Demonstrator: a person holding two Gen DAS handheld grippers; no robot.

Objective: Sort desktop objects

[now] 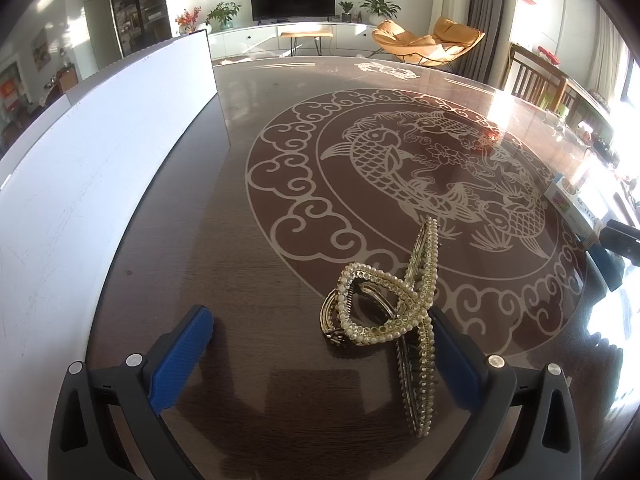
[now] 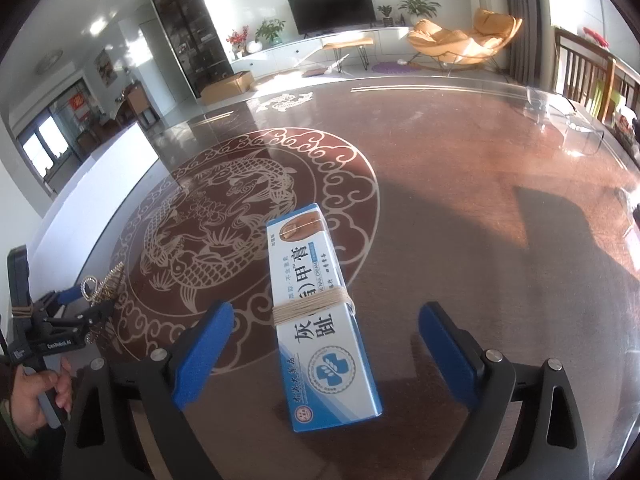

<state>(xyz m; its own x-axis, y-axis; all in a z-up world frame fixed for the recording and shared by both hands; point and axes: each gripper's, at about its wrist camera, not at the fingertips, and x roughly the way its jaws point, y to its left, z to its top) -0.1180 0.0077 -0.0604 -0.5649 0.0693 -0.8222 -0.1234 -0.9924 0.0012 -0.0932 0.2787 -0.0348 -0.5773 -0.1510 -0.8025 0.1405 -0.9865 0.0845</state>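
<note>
Left wrist view: the left gripper [image 1: 320,344] stands released above a dark glass-topped table [image 1: 248,240] bearing a pale koi-and-cloud medallion [image 1: 400,184]. Its blue fingers [image 1: 180,356] are spread wide, and a gold, pearl-studded hair claw [image 1: 384,304] sits between them, hard against the right-hand finger; whether it touches that pad cannot be told. The claw's long arm runs from near the camera away toward the medallion, leaning slightly right. A white board [image 1: 100,168] stands upright along the table's left edge. The end of a white-and-blue carton [image 1: 572,208] shows at the far right. Right wrist view: the right gripper [image 2: 328,344] is likewise released, its pads clear of the carton [image 2: 320,312] lying flat between them. The carton's long axis points away from the camera, tilted slightly left, with twine [image 2: 312,306] wound about its middle. At the left edge, a hand [image 2: 36,392] holds the left gripper [image 2: 86,304], the hair claw [image 2: 102,286] at its tips.
</note>
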